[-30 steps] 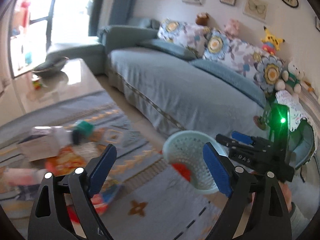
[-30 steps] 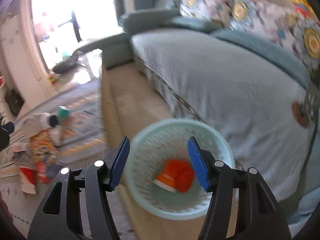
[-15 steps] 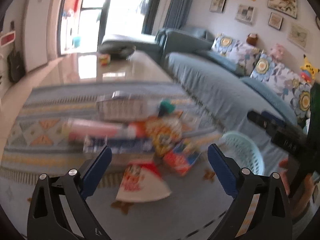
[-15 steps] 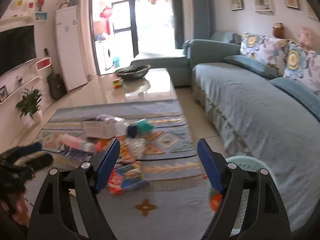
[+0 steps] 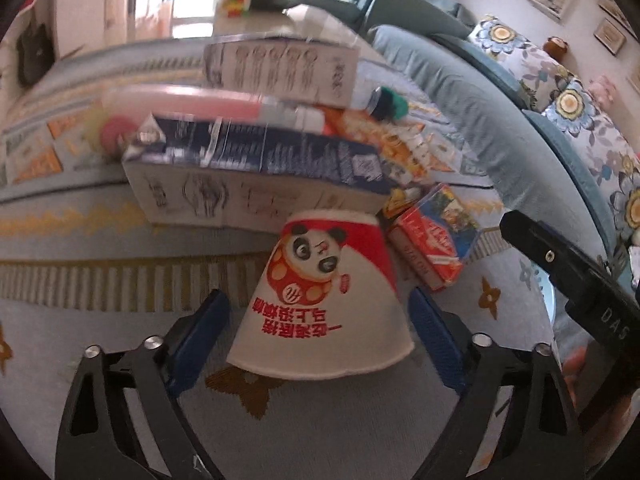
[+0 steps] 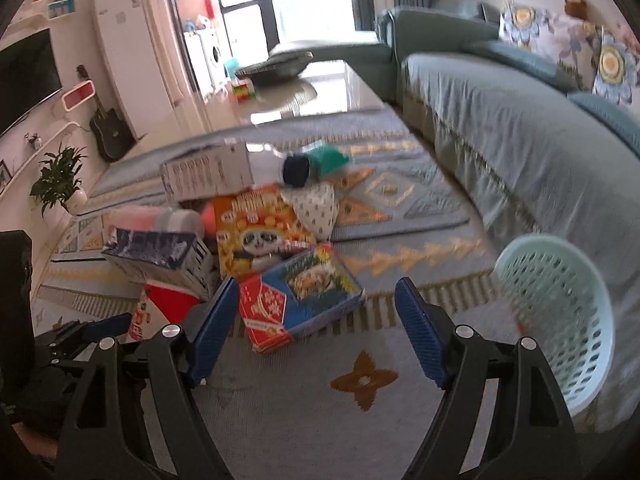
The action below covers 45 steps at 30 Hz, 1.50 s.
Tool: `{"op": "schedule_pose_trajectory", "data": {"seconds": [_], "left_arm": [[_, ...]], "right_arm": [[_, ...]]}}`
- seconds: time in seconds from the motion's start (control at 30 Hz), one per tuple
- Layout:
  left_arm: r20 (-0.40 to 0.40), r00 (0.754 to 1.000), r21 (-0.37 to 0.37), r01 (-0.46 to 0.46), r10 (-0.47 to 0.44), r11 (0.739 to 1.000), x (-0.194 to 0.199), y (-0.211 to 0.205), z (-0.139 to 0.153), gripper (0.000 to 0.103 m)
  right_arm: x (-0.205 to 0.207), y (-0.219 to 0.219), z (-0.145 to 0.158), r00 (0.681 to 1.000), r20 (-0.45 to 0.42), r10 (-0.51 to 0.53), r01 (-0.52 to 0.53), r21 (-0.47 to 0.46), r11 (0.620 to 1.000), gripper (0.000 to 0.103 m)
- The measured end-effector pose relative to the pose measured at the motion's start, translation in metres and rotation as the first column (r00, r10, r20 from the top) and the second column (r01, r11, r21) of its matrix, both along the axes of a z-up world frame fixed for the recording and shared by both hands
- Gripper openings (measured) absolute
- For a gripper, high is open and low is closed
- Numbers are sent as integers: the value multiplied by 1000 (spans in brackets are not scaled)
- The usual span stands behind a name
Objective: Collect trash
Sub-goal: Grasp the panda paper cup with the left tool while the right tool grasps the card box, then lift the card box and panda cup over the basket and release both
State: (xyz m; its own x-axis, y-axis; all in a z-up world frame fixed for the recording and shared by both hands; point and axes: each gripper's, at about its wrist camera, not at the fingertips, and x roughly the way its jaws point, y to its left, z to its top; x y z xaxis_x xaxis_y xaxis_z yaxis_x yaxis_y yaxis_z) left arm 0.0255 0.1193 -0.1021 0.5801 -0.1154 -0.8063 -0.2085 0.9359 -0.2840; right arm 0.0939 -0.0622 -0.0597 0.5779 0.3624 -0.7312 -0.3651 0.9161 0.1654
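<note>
Left wrist view: left tool [image 5: 316,332] wide open, straddling the cup [image 5: 324,300] at lower centre, not gripping. Right tool [image 6: 310,330] open, empty. Pile [image 6: 248,232] mid-frame uncollected; basket [image 6: 560,320] right edge. Mostly left, I'd judge.

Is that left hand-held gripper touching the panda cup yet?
Apart. The left wrist view shows the left hand-held gripper open around the panda cup, with carpet visible between each blue finger and the cup's sides.
</note>
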Motion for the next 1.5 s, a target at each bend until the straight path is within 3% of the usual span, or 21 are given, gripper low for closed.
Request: {"op": "schedule_pose_trajectory", "data": {"seconds": [0.07,0.13,0.2,0.3,0.5,0.7,0.87,1.1,1.3,1.4,1.5], "left_arm": [[2,1000,29,3,-3,1000,-1,-4,-2,74],[-1,1000,33,5,-5,999,-1,-4,-1,72],[10,1000,-1,-4,4,1000,-3,2,1,66],[31,999,-54,-11,12,998,-11,12,7,49],[18,999,-91,-31,32,995,-13,24,9,49],[22,999,-85,-44,46,995,-16,26,12,46],[24,998,-66,-48,50,997,-21,24,15,45],[47,998,-52,-30,32,998,-23,20,21,41],[69,998,-42,16,-13,999,-30,10,27,38],[73,997,-41,24,-21,999,-33,8,28,37],[74,997,-47,25,-21,999,-34,7,28,37]], "right_arm": [[6,2,-9,999,-53,-10,11,17,1000,76],[10,4,-16,995,-103,-17,21,37,999,76],[16,9,-22,988,-150,-24,33,57,998,76],[23,17,-29,978,-205,-30,47,79,996,76],[38,39,-40,965,-240,-104,110,14,994,80],[53,52,-43,942,-275,-192,196,-14,980,90],[60,59,-45,936,-258,-239,227,-79,971,91],[54,50,-45,960,-255,-115,103,-60,993,84],[22,29,-44,976,-187,112,-126,-66,990,79],[9,15,-42,980,-139,140,-160,-142,977,79],[5,0,-37,982,-137,132,-150,-132,980,79]]}}
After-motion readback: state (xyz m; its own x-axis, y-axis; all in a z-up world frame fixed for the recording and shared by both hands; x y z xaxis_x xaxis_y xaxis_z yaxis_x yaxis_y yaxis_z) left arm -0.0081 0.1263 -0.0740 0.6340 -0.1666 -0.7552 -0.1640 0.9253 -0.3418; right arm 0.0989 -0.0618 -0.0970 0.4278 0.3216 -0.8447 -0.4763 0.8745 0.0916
